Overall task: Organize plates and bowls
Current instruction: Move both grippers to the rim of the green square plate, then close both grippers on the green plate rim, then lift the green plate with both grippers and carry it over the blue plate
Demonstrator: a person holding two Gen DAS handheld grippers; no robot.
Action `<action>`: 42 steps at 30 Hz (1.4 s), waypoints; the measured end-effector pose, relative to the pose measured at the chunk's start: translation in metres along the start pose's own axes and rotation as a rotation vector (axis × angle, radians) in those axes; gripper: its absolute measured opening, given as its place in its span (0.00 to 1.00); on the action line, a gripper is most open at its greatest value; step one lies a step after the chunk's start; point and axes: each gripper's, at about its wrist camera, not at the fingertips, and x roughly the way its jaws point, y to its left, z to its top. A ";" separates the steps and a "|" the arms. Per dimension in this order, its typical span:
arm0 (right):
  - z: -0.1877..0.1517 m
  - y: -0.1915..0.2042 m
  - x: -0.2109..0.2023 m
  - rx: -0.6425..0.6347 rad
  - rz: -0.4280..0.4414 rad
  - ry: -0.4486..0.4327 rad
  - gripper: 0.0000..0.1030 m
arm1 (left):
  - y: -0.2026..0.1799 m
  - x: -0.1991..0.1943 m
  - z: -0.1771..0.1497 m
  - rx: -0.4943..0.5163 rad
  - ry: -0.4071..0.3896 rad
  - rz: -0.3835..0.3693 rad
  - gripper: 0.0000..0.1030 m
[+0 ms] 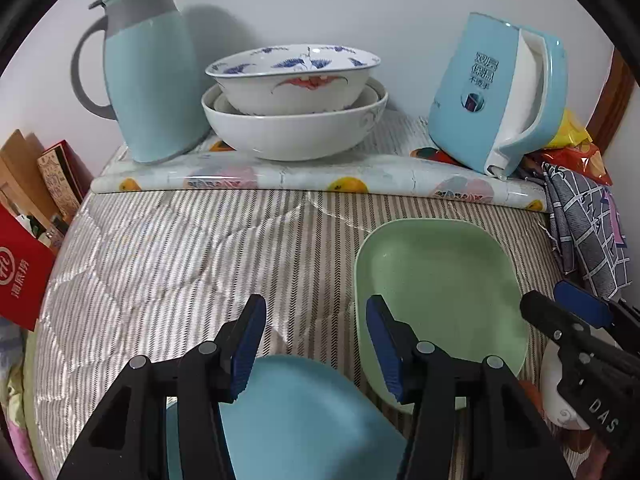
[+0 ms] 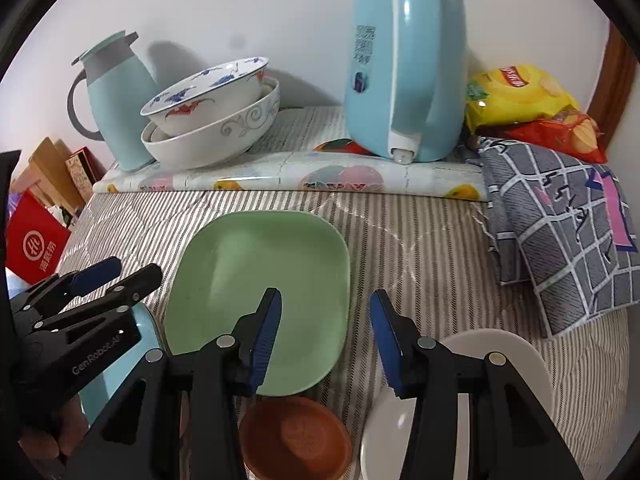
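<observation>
Left hand-held gripper (image 1: 316, 344): jaws wide apart, empty, above blue plate (image 1: 296, 420) at 6 o'clock | right hand-held gripper (image 2: 326, 340): jaws wide apart, empty, over green plate (image 2: 260, 300); brown bowl (image 2: 296, 438) at 6, white plate (image 2: 500, 344) at 5 | stacked bowls (image 2: 212, 116) at 11 | writing: "GenRobot.AI", "DAS"

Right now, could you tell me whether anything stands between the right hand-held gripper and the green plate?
Nothing visible does. The right hand-held gripper is open just above the green plate's near right edge. The brown bowl sits nearer the camera, below the fingers.
</observation>
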 end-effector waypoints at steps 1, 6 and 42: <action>0.000 0.001 0.002 -0.005 -0.001 0.003 0.45 | -0.001 0.003 0.000 0.003 0.003 -0.003 0.48; 0.004 -0.002 0.019 0.004 -0.007 0.035 0.37 | -0.007 0.017 0.003 0.016 0.026 -0.006 0.48; 0.015 -0.001 0.006 0.007 -0.050 0.001 0.03 | -0.017 -0.008 0.008 0.033 -0.028 -0.078 0.10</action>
